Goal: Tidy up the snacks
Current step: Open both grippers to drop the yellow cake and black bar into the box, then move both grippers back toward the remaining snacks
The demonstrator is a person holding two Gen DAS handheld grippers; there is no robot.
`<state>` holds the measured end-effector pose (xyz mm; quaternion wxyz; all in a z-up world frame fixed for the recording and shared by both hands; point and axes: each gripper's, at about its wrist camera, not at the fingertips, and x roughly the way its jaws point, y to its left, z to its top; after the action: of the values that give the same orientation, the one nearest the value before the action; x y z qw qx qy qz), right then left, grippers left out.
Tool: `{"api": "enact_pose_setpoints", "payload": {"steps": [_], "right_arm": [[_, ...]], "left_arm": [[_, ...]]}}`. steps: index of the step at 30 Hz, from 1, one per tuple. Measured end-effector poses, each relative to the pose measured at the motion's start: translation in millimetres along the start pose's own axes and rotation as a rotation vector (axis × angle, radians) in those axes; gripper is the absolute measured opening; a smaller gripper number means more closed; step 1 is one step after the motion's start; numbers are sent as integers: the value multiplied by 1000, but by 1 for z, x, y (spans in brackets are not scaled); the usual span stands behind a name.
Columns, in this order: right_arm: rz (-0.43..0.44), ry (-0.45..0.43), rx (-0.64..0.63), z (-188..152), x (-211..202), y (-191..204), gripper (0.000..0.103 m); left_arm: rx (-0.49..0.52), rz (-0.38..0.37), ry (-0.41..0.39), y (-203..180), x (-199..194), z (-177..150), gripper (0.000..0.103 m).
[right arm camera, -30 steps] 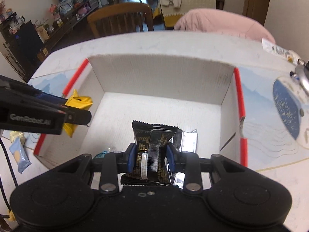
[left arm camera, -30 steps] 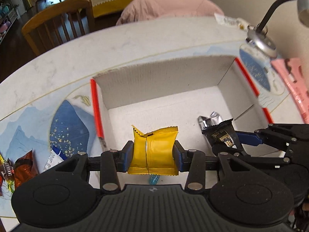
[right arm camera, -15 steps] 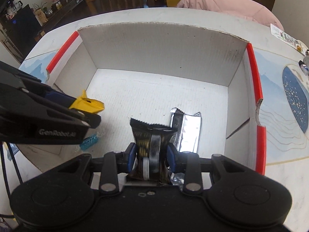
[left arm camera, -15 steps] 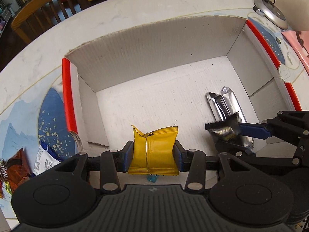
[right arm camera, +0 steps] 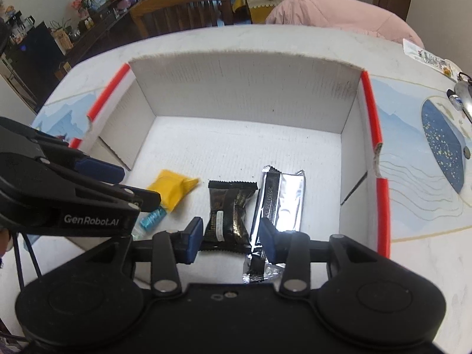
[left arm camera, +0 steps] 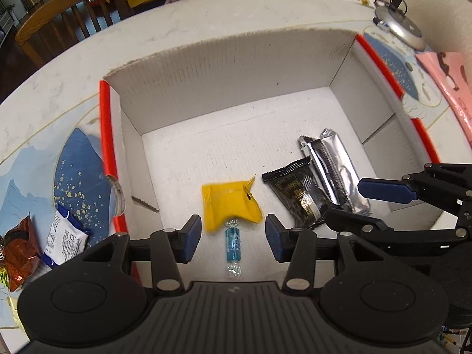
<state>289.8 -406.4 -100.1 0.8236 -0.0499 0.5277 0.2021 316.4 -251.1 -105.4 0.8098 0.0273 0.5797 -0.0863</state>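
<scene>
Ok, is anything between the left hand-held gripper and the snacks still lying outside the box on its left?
Yes: the box's red-edged left wall stands between the left hand-held gripper, jaws opening inside the box, and the blue-and-white packet and brown packet on the table.

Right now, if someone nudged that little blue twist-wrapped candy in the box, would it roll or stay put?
The blue candy looks like a small cylinder, so it might roll sideways, though its twisted clear ends would probably check that. It appears tiny beside the yellow packet, so likely very light. Its glossy wrapper may be slippery to pinch.
</scene>
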Motion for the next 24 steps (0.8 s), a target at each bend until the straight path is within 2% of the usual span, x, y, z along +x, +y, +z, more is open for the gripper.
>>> {"api": "enact_pose_setpoints", "payload": {"steps": [12,24], "right_arm": [[39,-117,-32,-2,-52,21,49],[92,-220,-57,-1,-84,69,64]], "left_arm": [[-36,-26,-132,10,-57,-24,47],[-80,-47,-267,47,-115,-64,47]]}}
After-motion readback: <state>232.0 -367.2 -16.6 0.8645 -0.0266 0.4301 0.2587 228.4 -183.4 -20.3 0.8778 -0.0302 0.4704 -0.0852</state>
